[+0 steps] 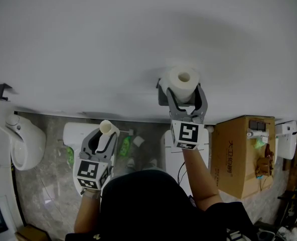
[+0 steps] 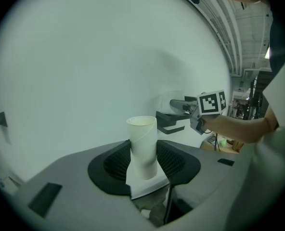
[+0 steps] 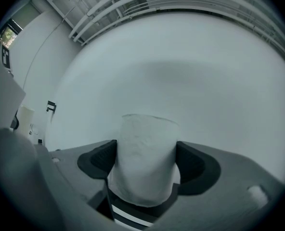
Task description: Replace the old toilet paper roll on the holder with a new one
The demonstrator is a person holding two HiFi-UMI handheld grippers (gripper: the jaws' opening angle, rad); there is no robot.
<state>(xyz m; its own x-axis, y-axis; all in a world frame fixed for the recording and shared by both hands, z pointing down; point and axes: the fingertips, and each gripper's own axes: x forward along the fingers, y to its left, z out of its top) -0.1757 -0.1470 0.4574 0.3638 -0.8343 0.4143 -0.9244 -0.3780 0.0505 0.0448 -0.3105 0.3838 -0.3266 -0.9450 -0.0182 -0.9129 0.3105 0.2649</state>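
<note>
The right gripper [image 1: 184, 95] held the new toilet paper roll [image 3: 144, 153] between its jaws, which stood wide and pressed on the roll's two sides. The right forearm [image 1: 200, 175] was stretched out and the gripper pointed about level at the white wall [image 1: 138, 39], with the roll just beside the dark holder [image 2: 172, 122]. The left gripper [image 1: 104, 138] was lower and nearer the body, tilted a little down, its jaws narrower and closed on the empty cardboard tube [image 2: 143, 146], which stood upright
</note>
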